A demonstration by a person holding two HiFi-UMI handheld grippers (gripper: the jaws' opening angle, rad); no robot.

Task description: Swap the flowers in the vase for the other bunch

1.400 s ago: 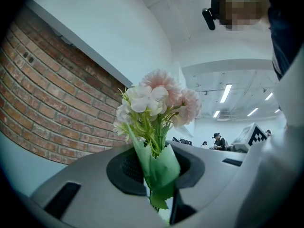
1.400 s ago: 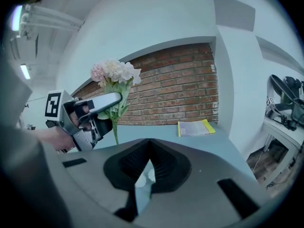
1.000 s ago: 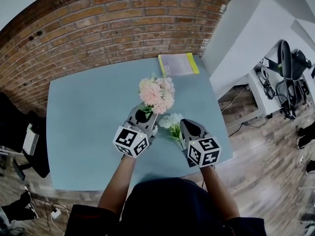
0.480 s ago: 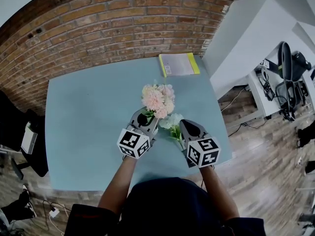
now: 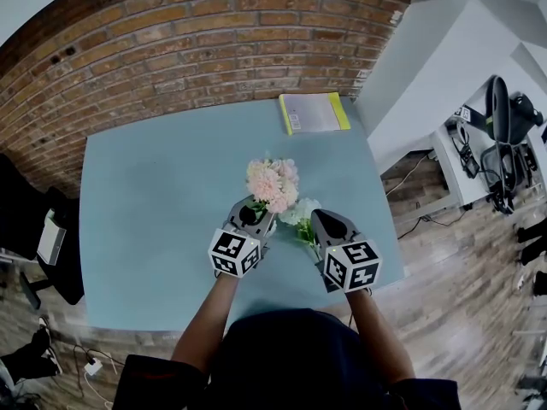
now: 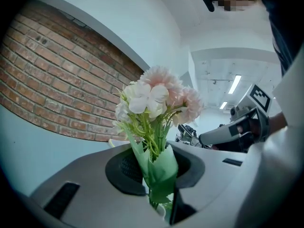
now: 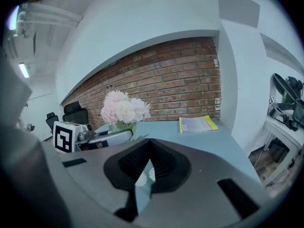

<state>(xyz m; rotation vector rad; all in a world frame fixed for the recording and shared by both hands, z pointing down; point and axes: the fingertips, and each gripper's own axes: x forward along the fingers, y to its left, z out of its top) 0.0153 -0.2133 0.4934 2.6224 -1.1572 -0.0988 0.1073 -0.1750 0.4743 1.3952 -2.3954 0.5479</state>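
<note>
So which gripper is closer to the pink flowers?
Left. The left gripper is shut on the stems of the pink flowers, with the blooms just beyond its jaws. The right gripper is off to the side, apart from them, by the white flowers.

So the table [image 5: 145, 212] is a plain pale blue rectangle filling the middle of the head view, with its far edge up against the brick wall [image 5: 188, 49] and wood-look floor [image 5: 461, 272] off to the right. Only thing clearly lying flat on it is a thin booklet [image 5: 313, 113] with a yellow edge, up at the table's far right corner, upper middle of the frame. There's also a white bunch [image 5: 299, 212] with green stems low on the tabletop just right of center, looks like it's lying there, but I can't really tell.
</note>
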